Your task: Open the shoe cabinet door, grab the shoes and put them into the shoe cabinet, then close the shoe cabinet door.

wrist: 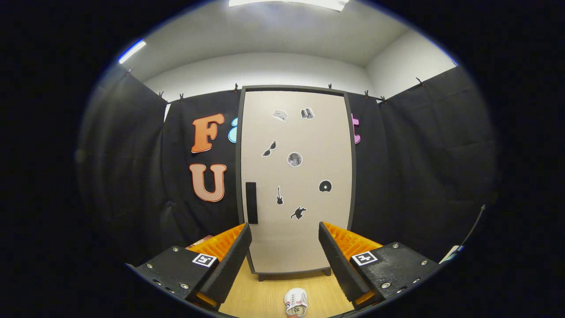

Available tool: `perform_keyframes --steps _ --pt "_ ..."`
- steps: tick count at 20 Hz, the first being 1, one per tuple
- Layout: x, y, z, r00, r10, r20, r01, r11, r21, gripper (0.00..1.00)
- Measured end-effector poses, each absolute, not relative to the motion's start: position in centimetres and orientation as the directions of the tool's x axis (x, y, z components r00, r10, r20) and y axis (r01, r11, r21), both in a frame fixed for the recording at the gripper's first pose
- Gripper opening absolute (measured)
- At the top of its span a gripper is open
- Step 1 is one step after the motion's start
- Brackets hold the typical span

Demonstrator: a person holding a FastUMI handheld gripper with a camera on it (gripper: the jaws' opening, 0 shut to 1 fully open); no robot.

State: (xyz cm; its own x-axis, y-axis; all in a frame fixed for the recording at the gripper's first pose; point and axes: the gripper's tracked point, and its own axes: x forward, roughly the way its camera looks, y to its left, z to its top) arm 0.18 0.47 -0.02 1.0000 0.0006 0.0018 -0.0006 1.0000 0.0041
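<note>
While the gripper point(284, 251) hangs wide open and empty, one white shoe point(295, 303) lies on the wooden floor point(265, 296) between its fingers; beyond them stands one shoe cabinet point(295, 176), door shut, bearing seven stickers and one dark handle point(251, 202).

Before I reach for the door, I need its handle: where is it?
The handle is the dark vertical bar low on the closed cabinet door's left edge, just above the open tool's left finger.
</note>
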Motion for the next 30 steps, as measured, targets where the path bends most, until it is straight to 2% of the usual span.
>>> perform_keyframes --steps 16,30 --pt "3.4 2.9 -0.8 0.999 0.028 -0.018 -0.028 1.0 -0.004 0.96" --pt "15.4 8.9 -2.2 0.995 0.088 -0.039 -0.087 0.996 0.027 0.96"
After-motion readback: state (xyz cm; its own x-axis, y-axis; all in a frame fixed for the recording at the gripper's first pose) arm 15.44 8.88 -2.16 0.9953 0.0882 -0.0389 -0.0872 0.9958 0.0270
